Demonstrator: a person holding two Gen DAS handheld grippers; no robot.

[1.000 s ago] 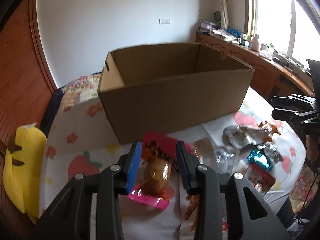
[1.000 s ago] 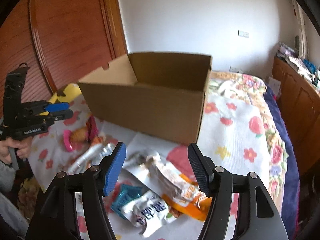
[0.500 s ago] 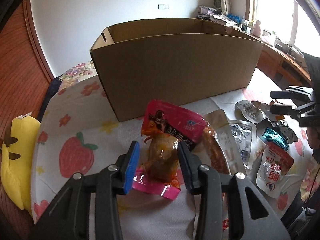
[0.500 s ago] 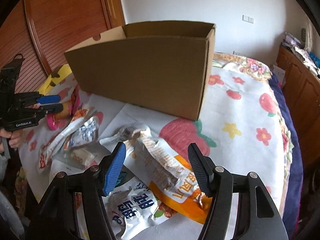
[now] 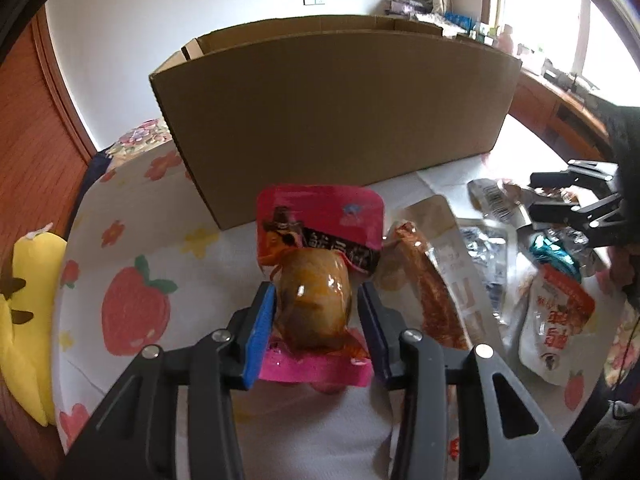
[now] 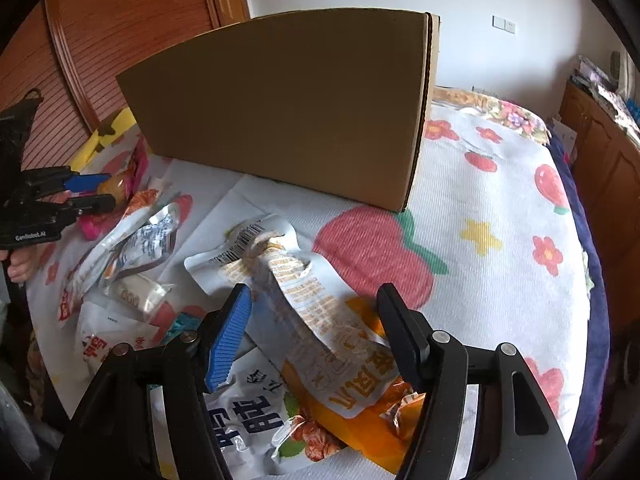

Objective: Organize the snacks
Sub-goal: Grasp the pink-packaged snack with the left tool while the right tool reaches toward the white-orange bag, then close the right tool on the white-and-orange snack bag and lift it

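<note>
**Lowered onto the pink snack pack**

Both hand-held grippers have dropped toward the bed. Pink snack pack lies lengthwise between the left hand-held gripper's apart fingers, before the cardboard box; the right hand-held gripper straddles an orange pouch, open.

Matt cardboard box; glossy plastic pink snack pack; ribbed cloth bedspread.

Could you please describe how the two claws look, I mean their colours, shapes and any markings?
Both are black, angular plastic frames with cut-out slots and silver screws. The left claw has one bright blue pad and one dark navy pad. The right claw has a ribbed blue pad and a black finger. White lettering, too small to read surely, marks the left claw's body in the right wrist view. No cables or sleeves show clearly.
</note>
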